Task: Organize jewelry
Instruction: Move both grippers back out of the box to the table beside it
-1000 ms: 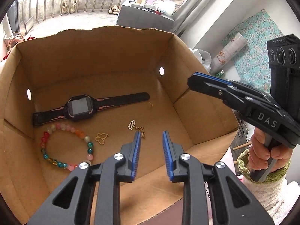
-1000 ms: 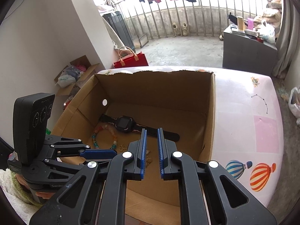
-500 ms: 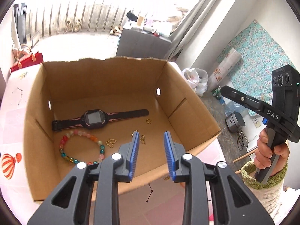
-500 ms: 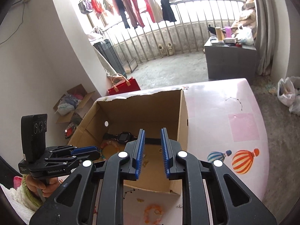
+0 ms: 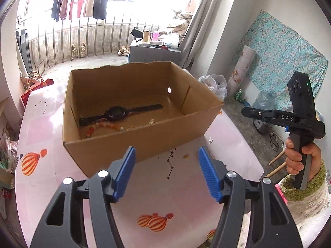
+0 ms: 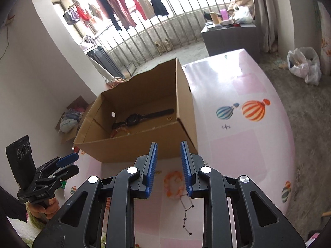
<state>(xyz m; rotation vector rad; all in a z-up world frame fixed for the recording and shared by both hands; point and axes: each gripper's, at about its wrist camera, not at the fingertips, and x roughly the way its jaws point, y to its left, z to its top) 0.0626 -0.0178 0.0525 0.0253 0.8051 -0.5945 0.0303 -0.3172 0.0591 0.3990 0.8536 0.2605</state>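
While the left gripper (image 5: 166, 172) hangs over the glossy pink table with balloon prints (image 5: 41, 177), its blue ribbed jaws are opening, already wide apart, with nothing between them; ahead of them stands the open brown cardboard box (image 5: 115, 146), holding a black wristwatch (image 5: 115, 113) laid lengthwise across the floor and a multicoloured bead bracelet (image 5: 103, 127) just in front of it. Small gold trinkets (image 5: 186, 156) lie on the table between the box's near wall and the right-hand jaw. In the right wrist view, the right gripper (image 6: 168, 168) is also opening, its gap narrower and empty. An orange bead bracelet (image 6: 173, 184) lies flat on the table directly beyond and below those fingertips, its ring seen through the gap, with the box further on. Judgement: the right gripper is the nearer one to this bracelet and is lined up on it; the left gripper (image 6: 62, 165) sits off to the left, beside the box corner.
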